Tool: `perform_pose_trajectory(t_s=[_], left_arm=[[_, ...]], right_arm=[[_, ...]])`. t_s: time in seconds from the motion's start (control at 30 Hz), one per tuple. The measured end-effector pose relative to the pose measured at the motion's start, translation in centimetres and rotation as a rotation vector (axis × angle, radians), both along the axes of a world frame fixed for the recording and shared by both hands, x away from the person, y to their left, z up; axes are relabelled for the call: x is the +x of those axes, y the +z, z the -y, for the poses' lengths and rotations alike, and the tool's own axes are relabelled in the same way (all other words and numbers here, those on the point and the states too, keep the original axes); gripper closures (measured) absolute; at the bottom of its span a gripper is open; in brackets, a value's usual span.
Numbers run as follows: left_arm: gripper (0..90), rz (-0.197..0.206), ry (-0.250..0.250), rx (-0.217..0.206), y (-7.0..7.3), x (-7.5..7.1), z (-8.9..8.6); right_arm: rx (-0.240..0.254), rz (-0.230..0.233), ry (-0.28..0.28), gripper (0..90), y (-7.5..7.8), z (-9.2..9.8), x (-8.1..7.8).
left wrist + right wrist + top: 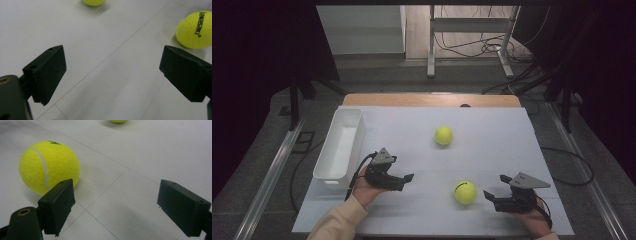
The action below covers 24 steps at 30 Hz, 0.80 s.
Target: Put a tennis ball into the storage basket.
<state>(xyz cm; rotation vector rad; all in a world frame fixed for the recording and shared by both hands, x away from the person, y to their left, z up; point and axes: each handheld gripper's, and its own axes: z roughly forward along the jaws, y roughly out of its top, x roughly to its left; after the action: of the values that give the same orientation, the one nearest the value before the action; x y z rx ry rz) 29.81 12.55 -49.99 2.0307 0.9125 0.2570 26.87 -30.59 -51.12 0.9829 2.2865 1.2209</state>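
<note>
Progress was nil: both tennis balls (443,135) (465,192) lay outside my bin (332,170) at frame left; left gripper (408,178) and right gripper (488,195) gaped wide, empty.

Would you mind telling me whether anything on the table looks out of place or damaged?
Nothing stands out. Both tennis balls, the near one and the far one, lie intact on the white table; the white bin sits upright at its left edge.
</note>
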Motion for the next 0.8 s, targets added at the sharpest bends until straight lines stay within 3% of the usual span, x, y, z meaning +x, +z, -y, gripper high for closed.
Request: perform_pose_trajectory(t_s=[0.8], left_arm=[[8.1, -0.011, -0.019, -0.008, 0.5, 2.0, 1.7]], right_arm=[[-0.015, 0.001, -0.002, 15.0, 0.0, 0.0, 0.0]])
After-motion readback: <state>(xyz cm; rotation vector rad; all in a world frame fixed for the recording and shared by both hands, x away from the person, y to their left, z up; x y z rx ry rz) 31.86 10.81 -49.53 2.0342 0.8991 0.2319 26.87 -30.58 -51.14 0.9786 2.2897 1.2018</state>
